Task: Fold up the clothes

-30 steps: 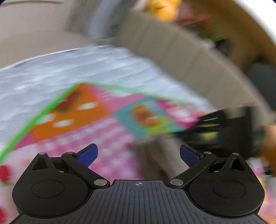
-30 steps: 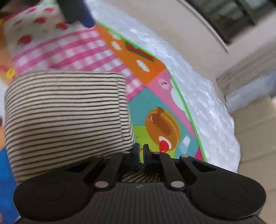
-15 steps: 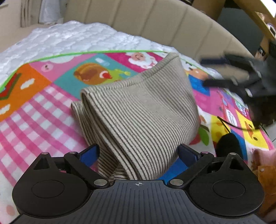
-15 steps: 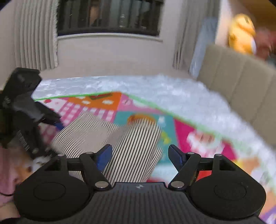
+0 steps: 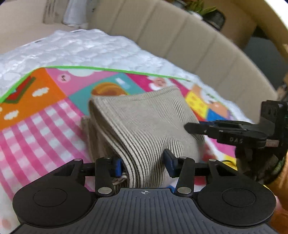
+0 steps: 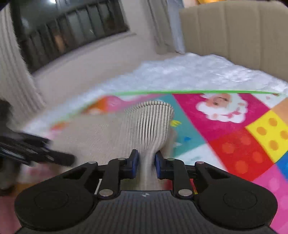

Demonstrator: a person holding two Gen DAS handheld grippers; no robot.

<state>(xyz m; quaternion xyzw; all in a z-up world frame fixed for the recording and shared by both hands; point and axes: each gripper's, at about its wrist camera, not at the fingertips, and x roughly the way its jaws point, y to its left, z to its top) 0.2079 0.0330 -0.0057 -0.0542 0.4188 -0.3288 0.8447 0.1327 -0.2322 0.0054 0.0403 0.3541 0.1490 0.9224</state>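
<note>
Striped garment (image 5: 144,118): soft ribbed knit cloth, matt, beige with fine dark lines.
Play mat (image 5: 45,122): smooth printed sheet in bright colours — faint sheen.
Quilted cover (image 5: 86,50): white padded cloth, puckered, slightly glossy.
Headboard (image 5: 189,46): beige channelled upholstery, matt.
Left tool (image 5: 143,164): matt black plastic, ridged body, small metal pins, blue pads.
Right tool (image 6: 146,162): same matt black plastic — blue pads.

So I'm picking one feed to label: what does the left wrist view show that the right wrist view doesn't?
Left only: the left claw around the striped garment's thick folded edge, a plant.
Right only: the right claw pinching a thin bunched fold, a barred window.
Both: garment, colourful mat, white quilt, beige couch.
</note>
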